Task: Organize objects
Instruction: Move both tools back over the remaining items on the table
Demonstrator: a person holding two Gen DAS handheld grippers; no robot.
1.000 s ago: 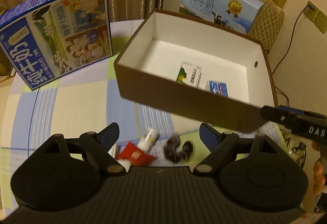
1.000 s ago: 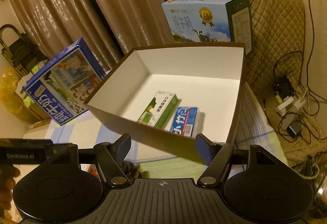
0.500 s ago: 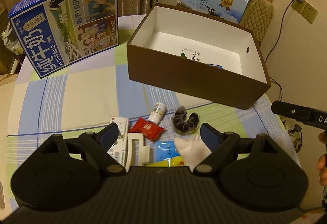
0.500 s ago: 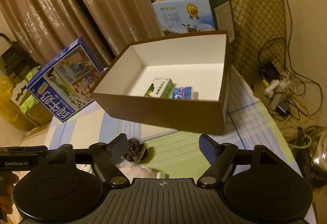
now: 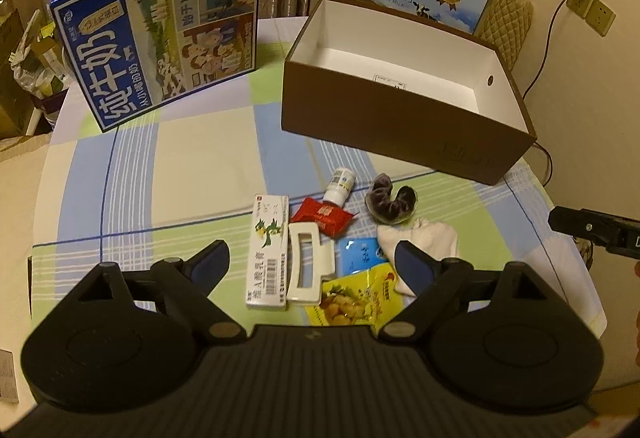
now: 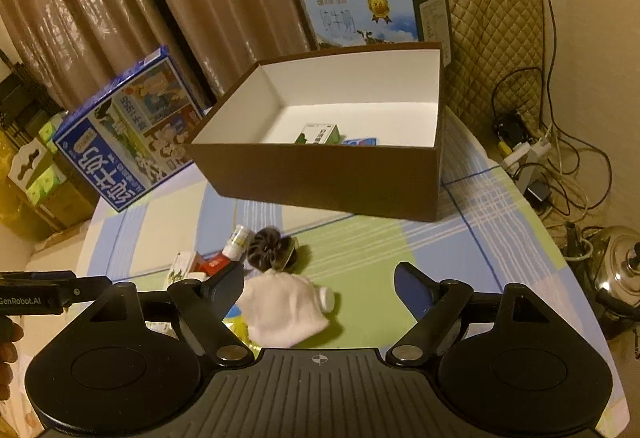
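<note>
The brown cardboard box (image 5: 404,130) stands open with white inner walls and 2 small cartons inside. In front of the box lie a white plastic hair clip (image 5: 309,267), a soft white pouch (image 6: 282,312) and a red sachet (image 5: 323,216). Left tool (image 5: 312,264) and right tool (image 6: 320,284) hang spread above them, holding nothing.

Milk cartons (image 5: 160,34) (two), kettle (image 6: 618,274)

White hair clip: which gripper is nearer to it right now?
Left. The left gripper is open directly over the white hair clip; the right gripper hangs open farther right, above the white sock.
</note>
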